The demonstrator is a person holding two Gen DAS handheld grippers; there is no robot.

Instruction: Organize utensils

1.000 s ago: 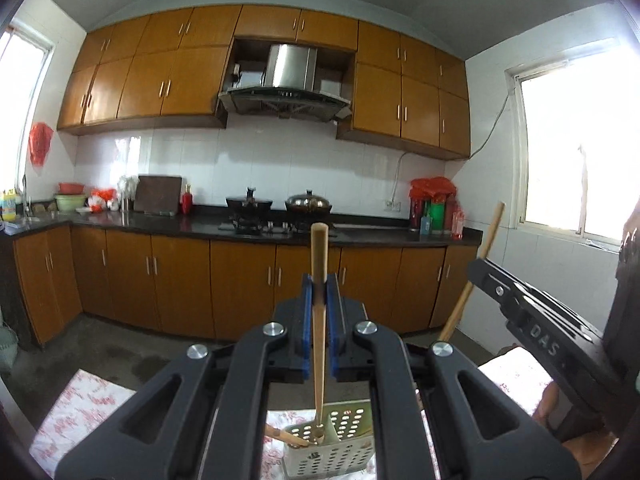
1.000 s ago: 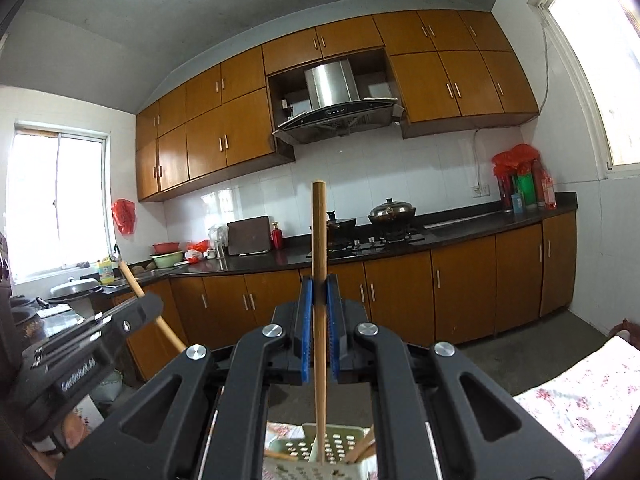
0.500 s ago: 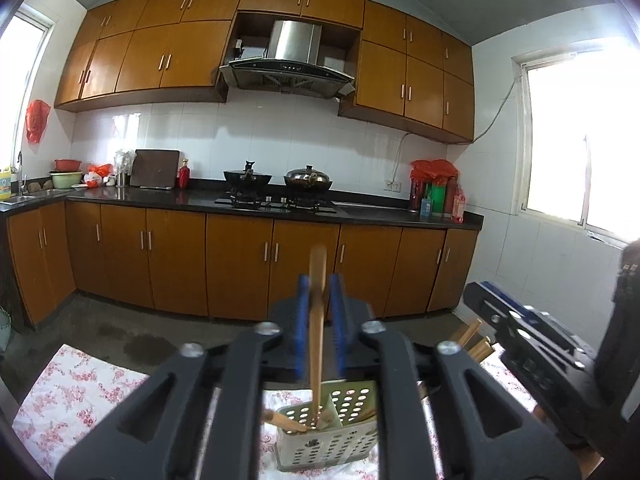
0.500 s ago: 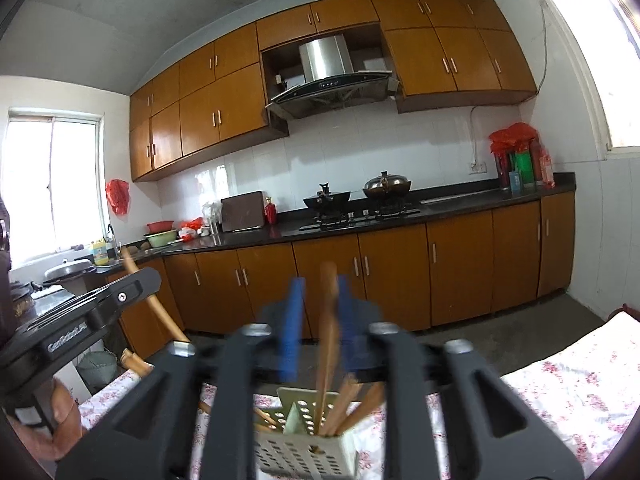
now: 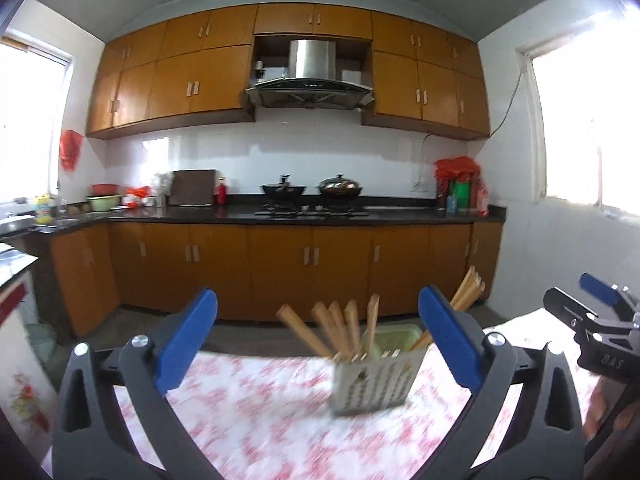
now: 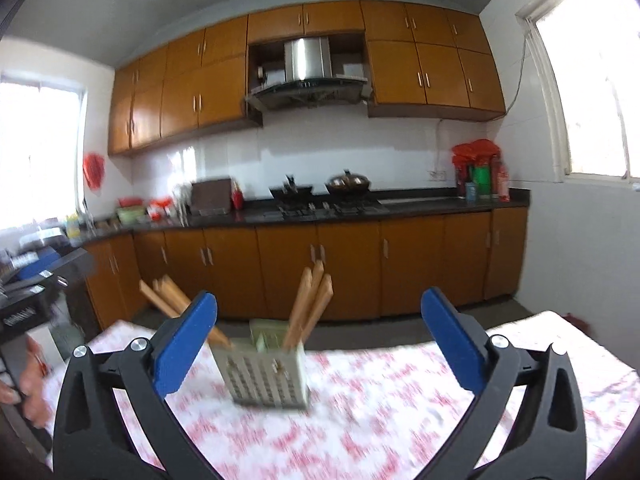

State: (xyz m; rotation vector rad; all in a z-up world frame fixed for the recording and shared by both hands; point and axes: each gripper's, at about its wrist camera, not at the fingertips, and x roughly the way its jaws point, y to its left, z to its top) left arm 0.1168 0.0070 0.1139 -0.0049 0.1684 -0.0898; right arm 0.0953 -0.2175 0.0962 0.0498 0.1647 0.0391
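Observation:
A pale perforated utensil holder [image 5: 374,374] [image 6: 266,372] stands on the floral tablecloth [image 5: 256,412] [image 6: 380,420] with several wooden chopsticks [image 5: 340,328] [image 6: 308,304] leaning in it. My left gripper [image 5: 318,340] sits back from the holder, jaws opening wide, blue pads [image 5: 186,336] clear of everything. My right gripper [image 6: 318,338] is likewise back from it, jaws opening wide, nothing between them. The right gripper [image 5: 600,320] shows at the right edge of the left wrist view; the left one [image 6: 32,300] shows at the left edge of the right wrist view.
Beyond the table runs a floor strip, then wooden base cabinets [image 5: 280,264] under a dark counter [image 5: 304,212] with a stove and two pots [image 5: 312,190]. A person's hand [image 6: 28,384] holds the left gripper. Windows light both side walls.
Both grippers held one chopstick upright over the holder; they lowered, let the sticks drop in, opened wide and pulled back from the holder.

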